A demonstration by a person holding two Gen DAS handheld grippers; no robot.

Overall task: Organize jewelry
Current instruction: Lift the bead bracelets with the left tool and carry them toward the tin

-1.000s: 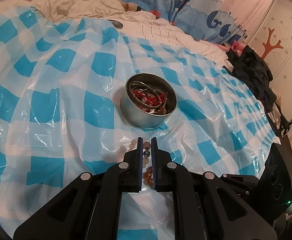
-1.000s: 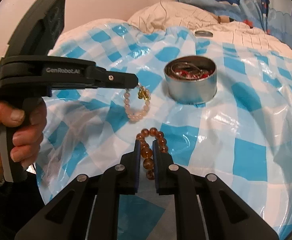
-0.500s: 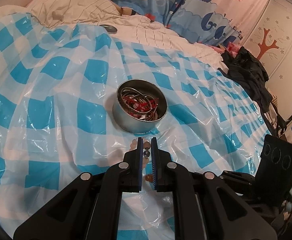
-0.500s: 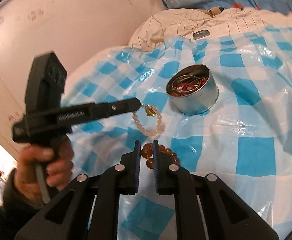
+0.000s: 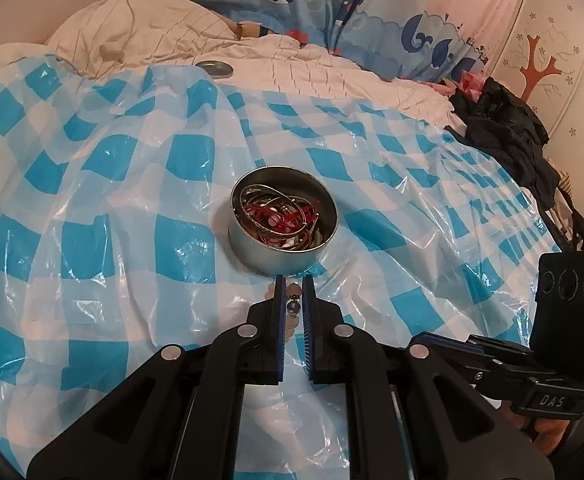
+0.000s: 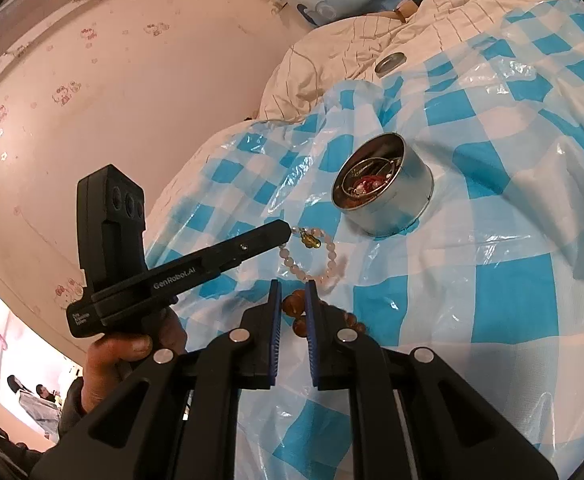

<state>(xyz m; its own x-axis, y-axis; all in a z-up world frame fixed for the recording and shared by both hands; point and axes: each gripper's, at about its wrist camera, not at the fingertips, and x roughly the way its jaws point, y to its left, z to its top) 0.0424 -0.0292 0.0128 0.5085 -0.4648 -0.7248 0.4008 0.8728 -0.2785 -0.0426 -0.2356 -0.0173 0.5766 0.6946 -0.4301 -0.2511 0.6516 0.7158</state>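
Observation:
A round metal tin with red cord and wire bangles inside sits on the blue-and-white checked plastic sheet. My left gripper is shut on a pale pink bead bracelet, which hangs from its tips just short of the tin. My right gripper is shut on an amber bead bracelet; part of that bracelet trails behind the right finger. The right gripper's body shows at the right edge of the left wrist view.
The tin's lid lies at the sheet's far edge on a cream quilt. Whale-print fabric rises behind, dark clothes lie far right. A pink wall stands left; a hand grips the left gripper.
The right gripper has rolled and shifted with the amber bracelet, so its view now tilts toward the wall. The left gripper barely moved and still holds the pink bracelet near the tin.

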